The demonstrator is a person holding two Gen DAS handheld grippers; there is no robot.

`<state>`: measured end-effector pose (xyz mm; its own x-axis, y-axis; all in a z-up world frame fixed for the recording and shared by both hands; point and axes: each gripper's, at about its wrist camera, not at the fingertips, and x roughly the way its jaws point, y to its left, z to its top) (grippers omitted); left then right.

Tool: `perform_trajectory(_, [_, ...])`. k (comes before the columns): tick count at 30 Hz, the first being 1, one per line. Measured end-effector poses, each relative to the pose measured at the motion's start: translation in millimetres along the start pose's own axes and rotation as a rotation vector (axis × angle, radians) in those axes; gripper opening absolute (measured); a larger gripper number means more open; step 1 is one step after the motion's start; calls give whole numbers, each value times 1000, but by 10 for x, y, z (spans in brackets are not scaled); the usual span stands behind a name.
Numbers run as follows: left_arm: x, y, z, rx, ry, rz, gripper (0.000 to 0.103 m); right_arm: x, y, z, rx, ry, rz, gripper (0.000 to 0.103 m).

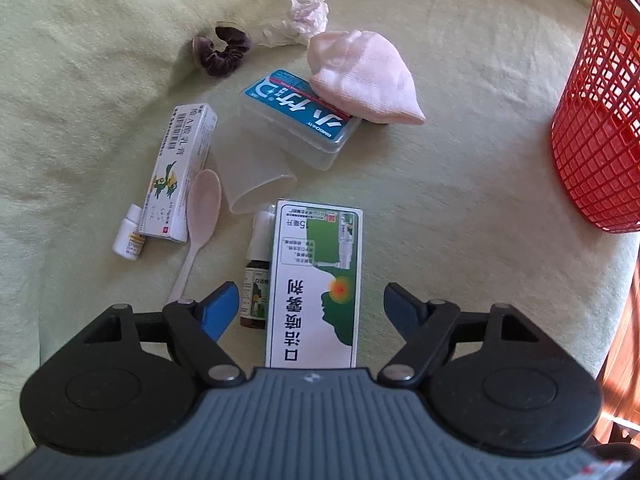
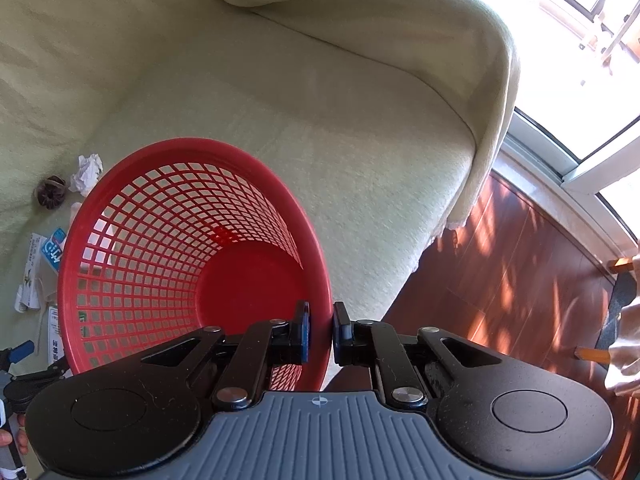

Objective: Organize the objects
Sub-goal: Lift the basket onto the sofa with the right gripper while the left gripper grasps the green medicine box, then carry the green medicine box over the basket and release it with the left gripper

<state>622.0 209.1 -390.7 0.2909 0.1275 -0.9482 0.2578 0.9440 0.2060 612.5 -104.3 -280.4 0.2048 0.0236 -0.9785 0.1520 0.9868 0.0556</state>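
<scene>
The left gripper points down at a pale green blanket over a couch, its blue-padded fingers spread wide apart with nothing pressed between them. A green-and-white box lies flat on the blanket between the two fingers, its near end under the gripper body; neither pad touches it. A small brown spray bottle lies just beside the box's left side, close to the left finger. Further out on the blanket lie a pink spoon, a clear cup on its side, a long white box with a small white bottle at its near end, and a clear case with a blue label. A pink sock rests partly on the case's far end; beyond it are a crumpled tissue and a dark scrunchie. The red basket stands near the blanket's right edge, well apart from the box. The right gripper is clamped on the basket's rim, one finger inside and one outside, and the basket tilts so its mouth faces the camera; its inside shows no objects. Wooden floor shows past the couch's right edge.
</scene>
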Motion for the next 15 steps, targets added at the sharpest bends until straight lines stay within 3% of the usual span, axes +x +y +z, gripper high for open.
perform_trajectory(2, [70, -56, 23, 23, 3, 11, 74, 0, 5, 16, -5, 2, 2, 8])
perform_trajectory(6, [203, -98, 66, 43, 24, 24, 51, 12, -1, 26, -13, 4, 8, 8])
perform_trajectory(11, [107, 6, 92, -6, 18, 0, 51, 31, -20, 35, -13, 9, 17, 8])
perform_trajectory(15, [-227, 123, 150, -103, 11, -70, 51, 39, -32, 42, -12, 12, 23, 8])
